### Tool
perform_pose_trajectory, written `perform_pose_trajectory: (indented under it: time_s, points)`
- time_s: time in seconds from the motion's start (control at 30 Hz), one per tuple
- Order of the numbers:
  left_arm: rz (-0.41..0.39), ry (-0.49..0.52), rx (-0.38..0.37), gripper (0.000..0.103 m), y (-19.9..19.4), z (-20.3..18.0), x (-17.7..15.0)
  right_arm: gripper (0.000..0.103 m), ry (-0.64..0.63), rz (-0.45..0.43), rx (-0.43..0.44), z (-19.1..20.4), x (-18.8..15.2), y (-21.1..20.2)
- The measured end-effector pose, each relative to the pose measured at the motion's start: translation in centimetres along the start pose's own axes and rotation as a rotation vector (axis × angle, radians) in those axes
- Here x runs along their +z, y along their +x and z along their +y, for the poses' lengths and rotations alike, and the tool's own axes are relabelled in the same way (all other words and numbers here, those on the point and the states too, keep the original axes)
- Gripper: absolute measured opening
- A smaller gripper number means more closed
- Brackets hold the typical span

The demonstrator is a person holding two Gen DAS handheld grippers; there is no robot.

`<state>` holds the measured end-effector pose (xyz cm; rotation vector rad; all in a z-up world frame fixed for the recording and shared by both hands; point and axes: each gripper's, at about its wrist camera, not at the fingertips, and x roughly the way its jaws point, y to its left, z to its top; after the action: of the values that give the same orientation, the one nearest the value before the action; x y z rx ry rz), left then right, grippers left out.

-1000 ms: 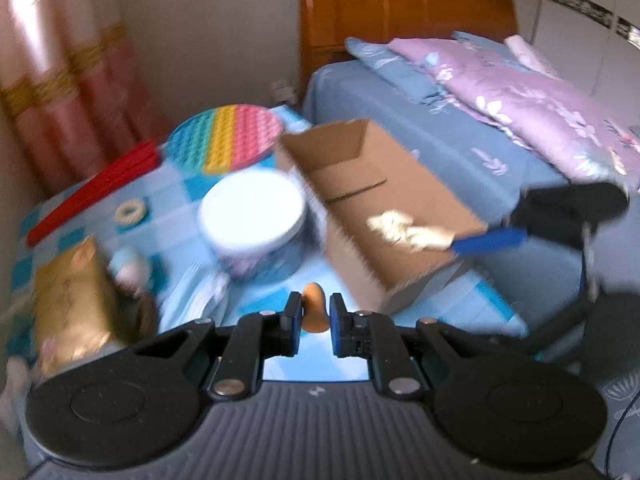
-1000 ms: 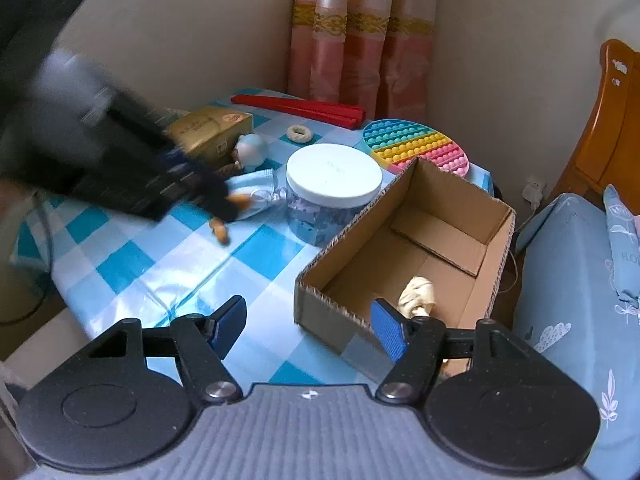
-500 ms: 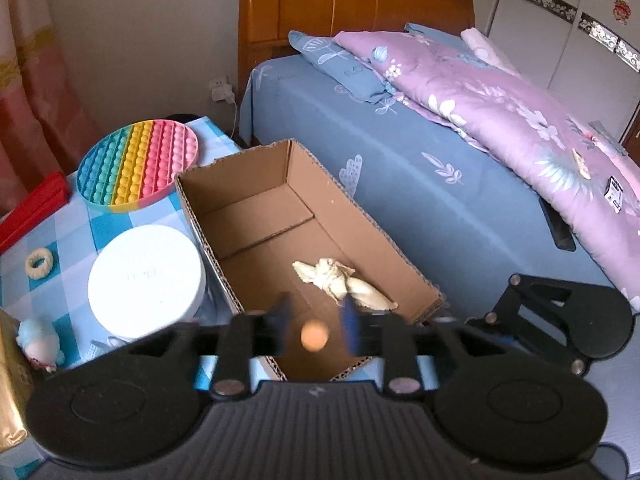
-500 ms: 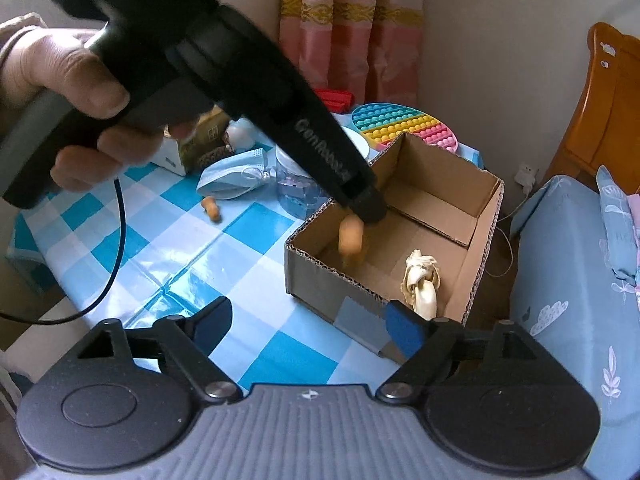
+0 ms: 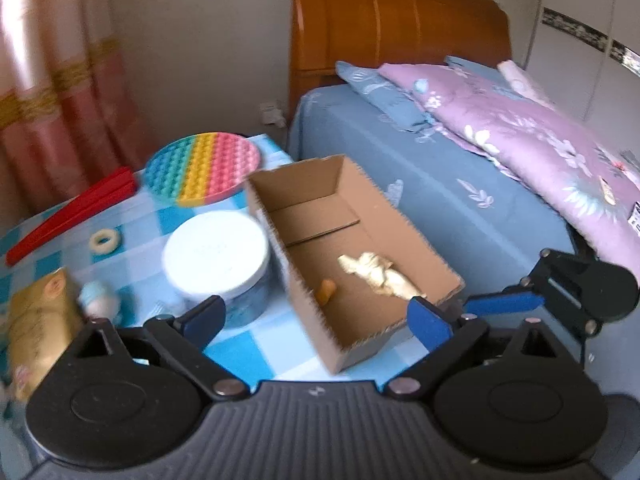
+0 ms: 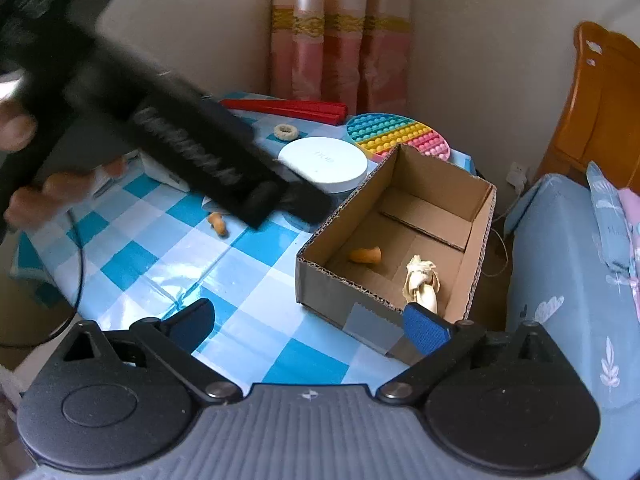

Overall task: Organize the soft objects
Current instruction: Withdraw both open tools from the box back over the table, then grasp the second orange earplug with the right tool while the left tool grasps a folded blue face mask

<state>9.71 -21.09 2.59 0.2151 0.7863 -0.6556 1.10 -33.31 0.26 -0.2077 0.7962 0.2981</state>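
A bedroom in someone's home: a bed [image 5: 460, 184] with a wooden headboard [image 5: 396, 20], a blue sheet and a purple floral quilt [image 5: 532, 132] (rumpled), pink curtains [image 6: 340, 40], and a small worktop under a blue checked cloth [image 6: 168, 256].

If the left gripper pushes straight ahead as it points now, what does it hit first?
Probably the cardboard box: the left gripper, jaws opening and empty, points at its near wall, the orange earplug just beyond. Depth is uncertain.
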Motion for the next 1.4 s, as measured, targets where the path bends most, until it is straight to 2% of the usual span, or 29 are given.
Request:
perform_pose_trajectory:
  time_s: [0.13,0.37,0.7,1.07,1.27,1.4]
  points:
    - [-0.027,-0.041,0.046,0.101,-1.7,1.1,-1.7,0.102,0.038,-0.001,-0.015,0.7,0.1,-0.2]
    - [-0.070,-0.106,0.229,0.101,-4.6,4.0,-6.2,0.102,0.029,-0.003,-0.009,3.2,0.7,-0.5]
    - [-0.088,-0.253,0.392,0.101,-7.6,9.2,-12.8,0.102,-0.004,0.017,0.000,7.7,3.3,1.4]
    - [-0.078,-0.327,0.441,0.101,-8.5,13.8,-17.4,0.102,0.015,0.070,-0.028,11.8,5.8,7.2]
    - [-0.082,-0.338,0.470,0.101,-8.4,15.4,-18.6,0.102,0.023,0.060,-0.117,13.1,6.5,10.9]
    - [-0.068,-0.364,0.460,0.101,-8.0,16.3,-19.4,0.102,0.075,0.069,-0.167,12.8,6.4,13.3]
